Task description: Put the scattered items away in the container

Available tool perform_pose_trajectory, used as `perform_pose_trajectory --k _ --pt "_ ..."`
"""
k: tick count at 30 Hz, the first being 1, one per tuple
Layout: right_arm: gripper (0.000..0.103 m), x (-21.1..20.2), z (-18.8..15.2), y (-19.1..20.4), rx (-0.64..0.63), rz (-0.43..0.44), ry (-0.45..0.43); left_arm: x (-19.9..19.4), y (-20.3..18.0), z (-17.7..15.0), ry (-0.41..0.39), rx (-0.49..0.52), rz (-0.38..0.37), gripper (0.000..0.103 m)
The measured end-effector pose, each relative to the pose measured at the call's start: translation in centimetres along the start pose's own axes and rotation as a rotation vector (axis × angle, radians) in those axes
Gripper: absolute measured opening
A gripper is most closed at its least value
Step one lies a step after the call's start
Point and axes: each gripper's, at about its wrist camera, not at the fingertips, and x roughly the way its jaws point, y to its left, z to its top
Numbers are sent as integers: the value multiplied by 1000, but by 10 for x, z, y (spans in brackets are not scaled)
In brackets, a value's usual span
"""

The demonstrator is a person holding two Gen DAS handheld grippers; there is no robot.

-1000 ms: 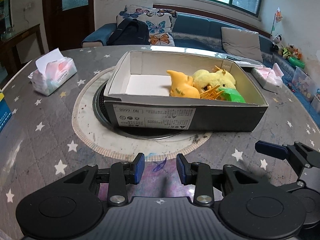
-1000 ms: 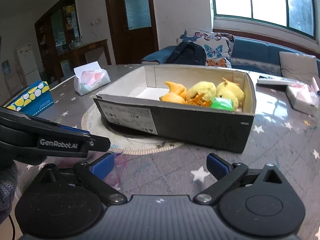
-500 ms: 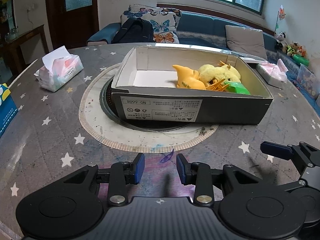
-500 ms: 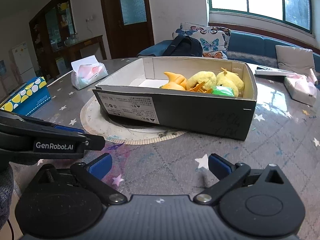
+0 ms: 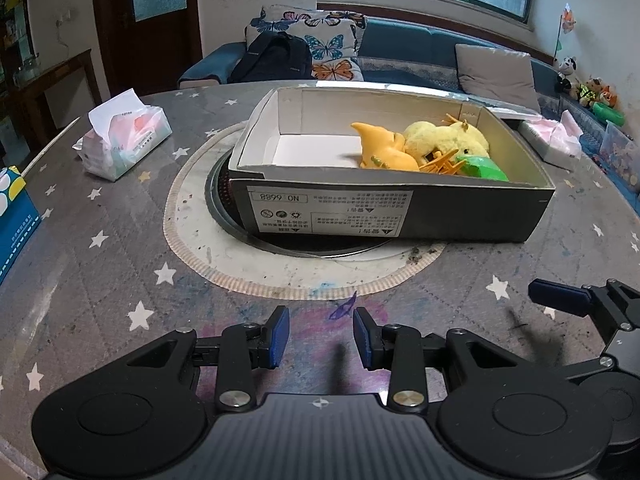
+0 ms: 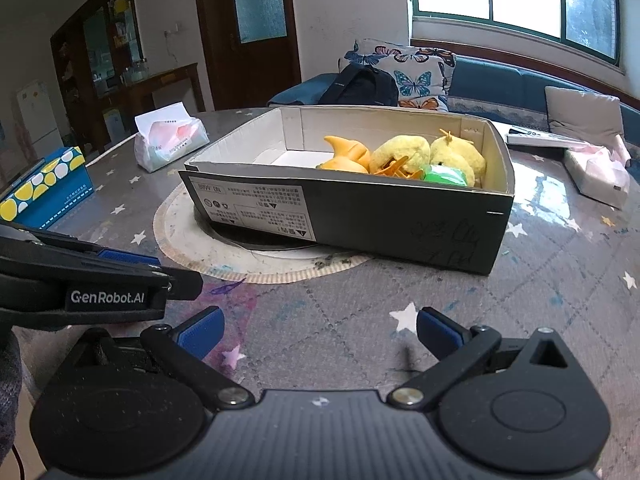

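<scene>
A dark cardboard box (image 5: 400, 212) with a white inside stands on the round table; it also shows in the right wrist view (image 6: 400, 216). In its right half lie an orange toy (image 5: 384, 148), yellow plush toys (image 5: 444, 140), orange sticks (image 5: 444, 164) and a green item (image 5: 484, 168). My left gripper (image 5: 318, 336) is low over the table in front of the box, jaws a small gap apart, holding nothing. My right gripper (image 6: 318, 332) is wide open and empty, to the right of the left one, also short of the box.
A tissue pack (image 5: 124, 140) lies at the left of the table, a blue patterned box (image 6: 44, 188) at the far left edge, another tissue pack (image 6: 596, 172) at the right. A sofa with cushions and a black backpack (image 5: 276, 60) stands behind the table.
Both grippers have drawn back from the box and risen a little, so the box looks smaller and farther. Jaw openings are unchanged.
</scene>
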Motion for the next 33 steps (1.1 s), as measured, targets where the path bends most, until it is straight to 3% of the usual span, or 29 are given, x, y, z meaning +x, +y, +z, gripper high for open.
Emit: perform_pose_trajectory --k 33 --pt "103 22 13 -14 42 -74 50 24 -9 18 26 57 44 38"
